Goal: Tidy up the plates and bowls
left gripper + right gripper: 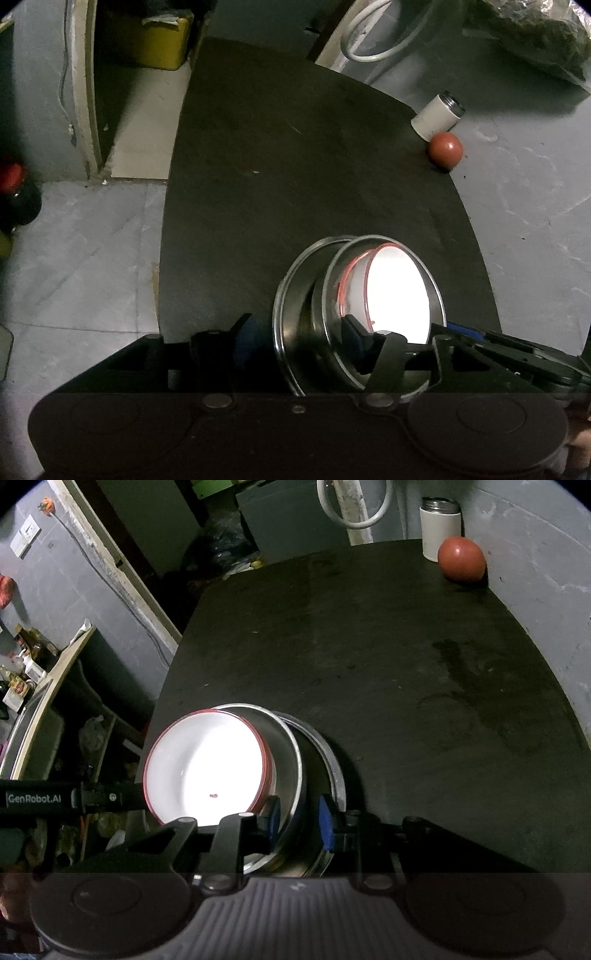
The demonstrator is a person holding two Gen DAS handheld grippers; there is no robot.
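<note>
A nested stack stands on the dark table: a white bowl with a red rim inside a steel bowl, inside a wider steel dish. My left gripper straddles the stack's near walls, one blue-padded finger outside the dish, the other inside the steel bowl. In the right wrist view the white bowl sits in the steel bowl over the steel dish. My right gripper straddles the steel bowl's wall. Pad contact is unclear for both.
A white steel-topped flask and a red ball sit at the table's far right corner by the grey wall; they also show in the right wrist view, flask and ball. A floor drop lies past the left edge.
</note>
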